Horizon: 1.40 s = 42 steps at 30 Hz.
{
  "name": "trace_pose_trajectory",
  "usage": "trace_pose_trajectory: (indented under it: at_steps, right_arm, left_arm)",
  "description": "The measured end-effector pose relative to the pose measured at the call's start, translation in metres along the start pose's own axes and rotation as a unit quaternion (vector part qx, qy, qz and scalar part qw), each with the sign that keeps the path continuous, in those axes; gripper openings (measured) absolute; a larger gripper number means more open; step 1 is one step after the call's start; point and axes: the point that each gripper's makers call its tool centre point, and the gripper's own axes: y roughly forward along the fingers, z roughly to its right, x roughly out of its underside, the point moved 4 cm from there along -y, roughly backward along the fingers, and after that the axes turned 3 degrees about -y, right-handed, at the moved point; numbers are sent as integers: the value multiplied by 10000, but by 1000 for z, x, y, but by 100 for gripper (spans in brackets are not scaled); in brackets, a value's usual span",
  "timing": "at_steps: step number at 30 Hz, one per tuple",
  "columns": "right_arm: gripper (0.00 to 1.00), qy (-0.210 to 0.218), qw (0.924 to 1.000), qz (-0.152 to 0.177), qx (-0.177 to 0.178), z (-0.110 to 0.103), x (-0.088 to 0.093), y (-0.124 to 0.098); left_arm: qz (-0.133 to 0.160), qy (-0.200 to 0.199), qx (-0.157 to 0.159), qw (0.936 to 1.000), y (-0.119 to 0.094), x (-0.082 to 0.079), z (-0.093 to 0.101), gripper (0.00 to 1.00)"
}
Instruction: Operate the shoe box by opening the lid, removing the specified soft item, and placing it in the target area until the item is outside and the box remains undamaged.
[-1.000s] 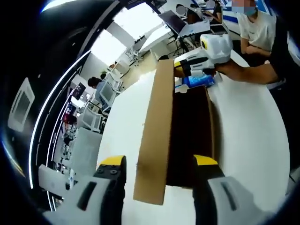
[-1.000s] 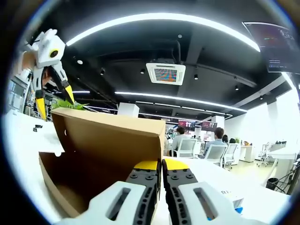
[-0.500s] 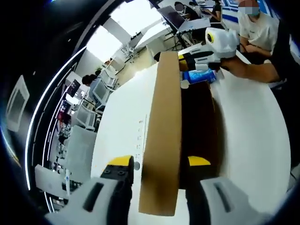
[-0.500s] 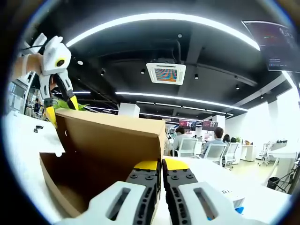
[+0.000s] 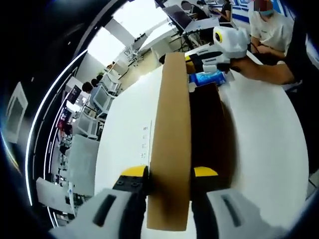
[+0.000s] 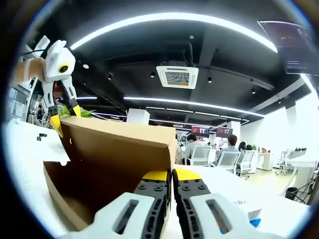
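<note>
Your left gripper (image 5: pixel 169 175) straddles the raised brown cardboard shoe-box lid (image 5: pixel 170 149) at frame centre; grip unclear. Right gripper (image 6: pixel 172 175) is closed on nothing visible. Lid is up; blue soft item (image 5: pixel 207 78), upper right, still needs placing.
</note>
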Motion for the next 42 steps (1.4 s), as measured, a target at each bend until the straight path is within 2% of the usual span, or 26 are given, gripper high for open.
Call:
trace_pose_trajectory:
  at_steps: [4,11,19,27,30,34,36,42]
  right_arm:
    - [1,149,9999,6,-36,0,0,-1]
    - [1,32,10000,-1,-35,-3,2,0]
    - [3,127,9999,-18,-58,-6,7,0]
    - [4,-99,9999,-25,-64,-7,7,-1]
    - [10,-45,9999,20,-102,-9,6,0]
    - [16,-197,9997,28,-118,-9,4,0]
    - [22,-169,9997,-3,-154,-11,3,-6]
    - [38,-469,9978,-195,-425,-7,0,-26]
  left_arm:
    - [0,69,-98,9999,1,2,2,33]
    - [-75,149,-224,9996,2,4,1,33]
    - [-53,291,-447,9986,9,11,3,33]
    - [4,320,-612,9976,7,11,3,33]
    - [139,263,-702,9971,10,10,2,33]
    - [333,229,-860,9955,12,9,4,33]
    - [372,238,-918,9948,13,10,3,33]
    - [451,241,-1027,9934,16,13,3,33]
